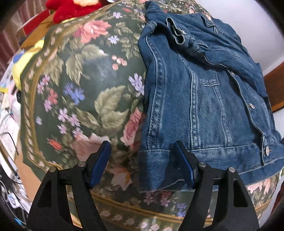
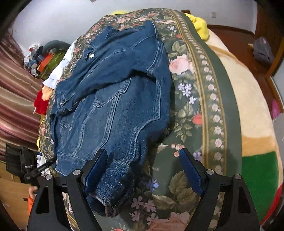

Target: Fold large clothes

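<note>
A blue denim jacket [image 1: 204,92] lies on a dark green floral blanket [image 1: 85,85], partly folded with a sleeve laid across its front. My left gripper [image 1: 142,164] is open just above the jacket's bottom hem corner, holding nothing. In the right wrist view the jacket [image 2: 113,99] lies lengthwise, and a sleeve cuff [image 2: 113,188] hangs toward the camera between the fingers. My right gripper [image 2: 143,172] is open over that cuff and the blanket [image 2: 191,110], not closed on it.
A red plush [image 1: 71,8] and a yellow item [image 1: 26,58] lie past the blanket's left edge. A beige, green and red fleece blanket [image 2: 252,124] covers the bed to the right. Striped curtains [image 2: 16,99] and clutter stand to the left. A bag [image 2: 262,51] lies on the floor.
</note>
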The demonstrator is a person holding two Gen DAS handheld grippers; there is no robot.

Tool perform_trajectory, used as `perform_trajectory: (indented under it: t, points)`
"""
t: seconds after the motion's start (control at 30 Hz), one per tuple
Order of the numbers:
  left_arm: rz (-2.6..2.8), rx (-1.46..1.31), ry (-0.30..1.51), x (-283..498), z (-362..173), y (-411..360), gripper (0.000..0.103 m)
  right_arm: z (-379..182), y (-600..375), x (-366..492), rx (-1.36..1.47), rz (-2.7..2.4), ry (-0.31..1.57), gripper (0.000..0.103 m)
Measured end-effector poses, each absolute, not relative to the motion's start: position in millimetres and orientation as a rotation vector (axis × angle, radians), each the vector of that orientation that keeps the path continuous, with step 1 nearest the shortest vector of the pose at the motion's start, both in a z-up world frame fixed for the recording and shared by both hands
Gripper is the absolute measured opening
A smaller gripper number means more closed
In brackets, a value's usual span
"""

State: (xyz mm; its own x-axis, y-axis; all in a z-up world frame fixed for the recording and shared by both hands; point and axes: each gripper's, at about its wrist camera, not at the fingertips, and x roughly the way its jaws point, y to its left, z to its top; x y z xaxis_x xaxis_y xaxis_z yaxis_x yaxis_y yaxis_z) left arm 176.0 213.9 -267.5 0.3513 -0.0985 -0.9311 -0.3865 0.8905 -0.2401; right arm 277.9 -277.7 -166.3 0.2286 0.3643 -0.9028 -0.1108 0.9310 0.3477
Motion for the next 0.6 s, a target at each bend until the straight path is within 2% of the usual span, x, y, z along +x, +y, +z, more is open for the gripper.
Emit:
perform_trajectory:
  t: [0.2,0.23,0.43,0.47,0.5,0.53,0.6]
  points:
    - [0.126,-0.5,1.21,181,-267,202,0.06,-177,-259,269,0.205,0.393,1.319,0.082]
    - [0.104,-0.525,1.216,186,-267,202,0.055,-175,-253,266,0.18,0.41,1.305,0.081]
    - [0.098,-0.502,1.228,196,-268,195,0.05,-171,-245,267,0.217,0.457,1.263,0.045]
    - [0.093,-0.499,1.228,198,-268,196,0.047,-171,-245,268,0.226,0.46,1.262,0.04]
    - [0.082,-0.493,1.226,197,-265,194,0.046,-170,-246,269,0.234,0.461,1.259,0.039]
    - [0.073,-0.495,1.223,198,-263,194,0.042,-168,-245,270,0.234,0.462,1.251,0.034]
    - [0.062,-0.493,1.209,195,-256,191,0.03,-163,-245,271,0.243,0.469,1.227,0.031]
